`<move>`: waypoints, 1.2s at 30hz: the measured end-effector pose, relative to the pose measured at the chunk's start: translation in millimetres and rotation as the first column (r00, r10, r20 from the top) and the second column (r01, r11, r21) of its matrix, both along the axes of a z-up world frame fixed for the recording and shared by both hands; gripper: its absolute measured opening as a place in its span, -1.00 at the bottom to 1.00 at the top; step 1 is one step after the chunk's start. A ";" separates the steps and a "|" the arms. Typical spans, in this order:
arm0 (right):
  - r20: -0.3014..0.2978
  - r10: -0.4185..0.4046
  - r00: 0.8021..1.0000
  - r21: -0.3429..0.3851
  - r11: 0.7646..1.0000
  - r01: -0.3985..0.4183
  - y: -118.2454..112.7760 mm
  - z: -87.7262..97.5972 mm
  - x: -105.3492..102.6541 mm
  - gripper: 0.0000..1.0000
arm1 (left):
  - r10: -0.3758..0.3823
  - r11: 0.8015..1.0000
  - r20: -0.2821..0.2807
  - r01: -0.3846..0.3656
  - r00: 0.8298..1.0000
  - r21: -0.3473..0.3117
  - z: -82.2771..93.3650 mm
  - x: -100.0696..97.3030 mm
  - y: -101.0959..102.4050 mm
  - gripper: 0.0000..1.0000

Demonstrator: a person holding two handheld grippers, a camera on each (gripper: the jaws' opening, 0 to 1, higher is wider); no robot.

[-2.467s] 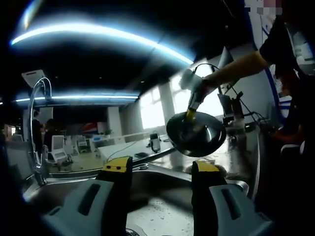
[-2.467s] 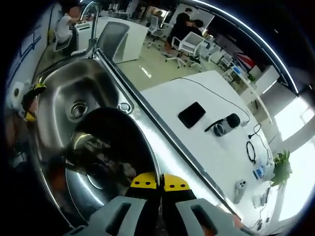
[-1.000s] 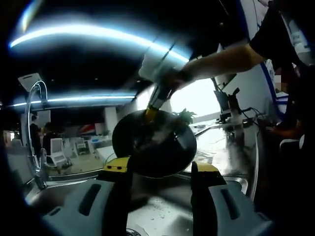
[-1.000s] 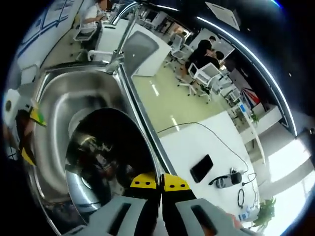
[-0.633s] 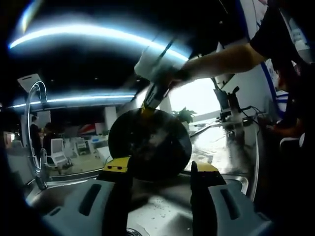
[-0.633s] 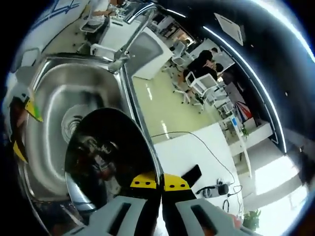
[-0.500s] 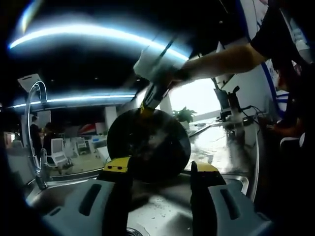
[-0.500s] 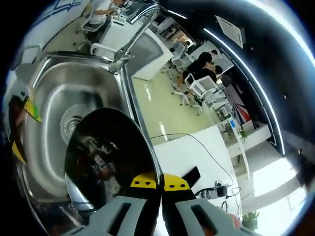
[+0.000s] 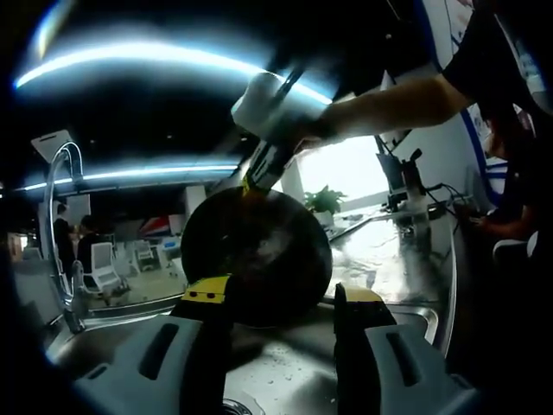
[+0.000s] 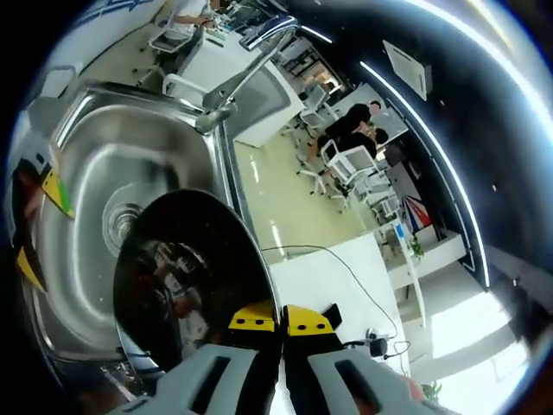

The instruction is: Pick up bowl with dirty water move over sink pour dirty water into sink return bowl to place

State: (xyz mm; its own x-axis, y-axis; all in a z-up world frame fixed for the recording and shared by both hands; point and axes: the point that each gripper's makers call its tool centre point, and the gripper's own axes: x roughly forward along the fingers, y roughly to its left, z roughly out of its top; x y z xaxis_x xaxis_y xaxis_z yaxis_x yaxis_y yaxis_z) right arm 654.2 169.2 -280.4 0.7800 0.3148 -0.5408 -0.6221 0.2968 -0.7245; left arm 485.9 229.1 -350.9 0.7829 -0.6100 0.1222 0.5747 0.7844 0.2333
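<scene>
While tipped over the basin, dark round metal bowl (image 10: pixel 190 277) pinched at its rim by right gripper (image 10: pixel 278 318), pour under way or about to finish.

Right gripper's yellow-tipped jaws are pressed together on the bowl's edge, so it hangs from one thin rim grip above the stainless steel sink (image 10: pixel 95 173), near the round drain (image 10: pixel 121 220); it could slip or swing if the wrist rolls further. In the left gripper view the bowl (image 9: pixel 255 259) is steeply tilted over the sink (image 9: pixel 285 372), close to the left gripper (image 9: pixel 275 298), whose jaws stand spread and empty, so a bump is possible. Water inside is hard to make out, probably little left. Curved chrome faucet (image 10: pixel 251 52) stands well apart; splash onto the wet steel drainboard (image 9: pixel 389 259) is the other risk.
</scene>
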 end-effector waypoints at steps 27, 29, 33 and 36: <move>0.165 0.081 0.983 -0.064 0.995 -0.071 11.6 15.2 -11.1 -1.00 | 0.003 1.000 0.001 -0.003 1.000 0.013 -1.2 -0.1 0.1 -0.20; 0.184 0.095 0.978 -0.075 0.994 -0.083 14.4 18.1 -11.4 -1.00 | 0.003 1.000 0.001 -0.003 1.000 0.013 -1.2 -0.2 0.1 -0.20; 0.201 0.121 0.972 -0.110 0.989 -0.100 14.5 16.6 -12.3 -1.00 | 0.004 1.000 -0.001 -0.004 1.000 0.012 -1.1 -0.1 0.7 -0.20; 0.215 0.126 0.968 -0.117 0.988 -0.103 12.4 16.5 -12.5 -1.00 | 0.004 1.000 0.001 -0.004 1.000 0.015 -1.2 -0.5 0.4 -0.20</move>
State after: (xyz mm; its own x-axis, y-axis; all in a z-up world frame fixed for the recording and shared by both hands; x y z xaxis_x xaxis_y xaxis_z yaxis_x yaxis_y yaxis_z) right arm 641.7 181.6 -263.9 0.8460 0.3600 -0.3933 -0.4682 0.1487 -0.8710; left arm 485.4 229.5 -352.0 0.7852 -0.6086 0.1141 0.5714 0.7831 0.2454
